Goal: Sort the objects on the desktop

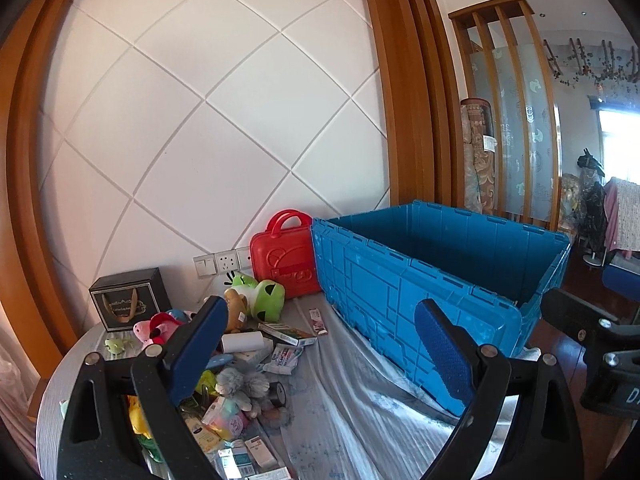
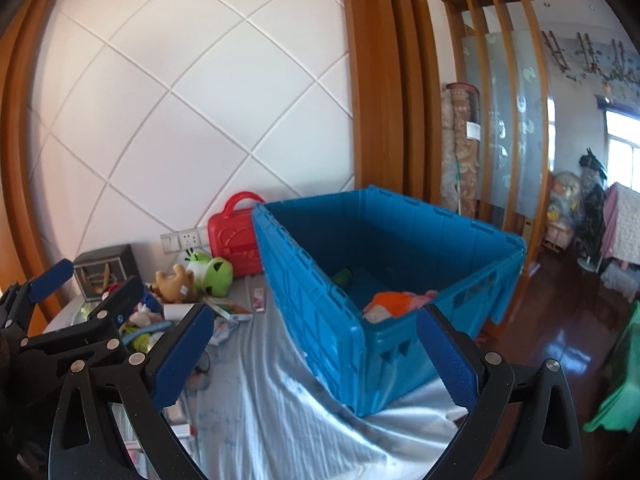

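A big blue crate (image 1: 420, 300) stands on the cloth-covered table at the right. In the right wrist view the crate (image 2: 320, 312) holds an orange and pink soft toy (image 2: 394, 304) and a green item (image 2: 342, 276). A heap of soft toys, small boxes and packets (image 1: 240, 360) lies left of it, with a green frog plush (image 1: 260, 294). My left gripper (image 1: 320, 348) is open and empty above the table between heap and crate. My right gripper (image 2: 314, 350) is open and empty at the crate's near corner. The left gripper (image 2: 86, 288) also shows at left in the right wrist view.
A red toy case (image 1: 286, 260) leans on the white wall behind the heap. A black gift box (image 1: 128, 298) stands at the far left. Wall sockets (image 1: 224, 264) sit behind the toys. The table edge drops to a dark wooden floor (image 2: 560, 340) at right.
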`<action>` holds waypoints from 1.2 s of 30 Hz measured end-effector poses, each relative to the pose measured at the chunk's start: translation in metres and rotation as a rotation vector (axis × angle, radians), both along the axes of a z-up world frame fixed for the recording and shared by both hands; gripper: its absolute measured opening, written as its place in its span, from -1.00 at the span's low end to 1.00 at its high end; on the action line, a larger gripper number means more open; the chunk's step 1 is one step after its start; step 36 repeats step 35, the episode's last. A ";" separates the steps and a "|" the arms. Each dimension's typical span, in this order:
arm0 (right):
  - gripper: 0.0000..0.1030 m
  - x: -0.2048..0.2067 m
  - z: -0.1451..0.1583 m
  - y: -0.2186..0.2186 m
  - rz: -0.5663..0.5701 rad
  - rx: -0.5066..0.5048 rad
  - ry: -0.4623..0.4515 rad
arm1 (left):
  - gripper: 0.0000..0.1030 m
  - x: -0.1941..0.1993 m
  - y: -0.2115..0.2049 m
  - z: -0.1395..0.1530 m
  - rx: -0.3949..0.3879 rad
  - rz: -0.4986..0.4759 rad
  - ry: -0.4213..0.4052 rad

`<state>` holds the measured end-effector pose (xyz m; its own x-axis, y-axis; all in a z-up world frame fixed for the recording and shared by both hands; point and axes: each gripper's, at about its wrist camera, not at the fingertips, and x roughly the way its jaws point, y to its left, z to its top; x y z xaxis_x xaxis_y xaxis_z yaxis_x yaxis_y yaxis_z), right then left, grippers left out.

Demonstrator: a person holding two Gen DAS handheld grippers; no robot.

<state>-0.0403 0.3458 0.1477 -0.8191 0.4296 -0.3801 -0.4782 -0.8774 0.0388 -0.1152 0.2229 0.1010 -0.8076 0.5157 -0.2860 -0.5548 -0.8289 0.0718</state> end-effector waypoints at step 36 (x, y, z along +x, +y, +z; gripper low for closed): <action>0.99 -0.021 -0.030 -0.018 0.071 -0.024 -0.074 | 0.82 -0.006 -0.034 -0.038 -0.021 0.050 -0.057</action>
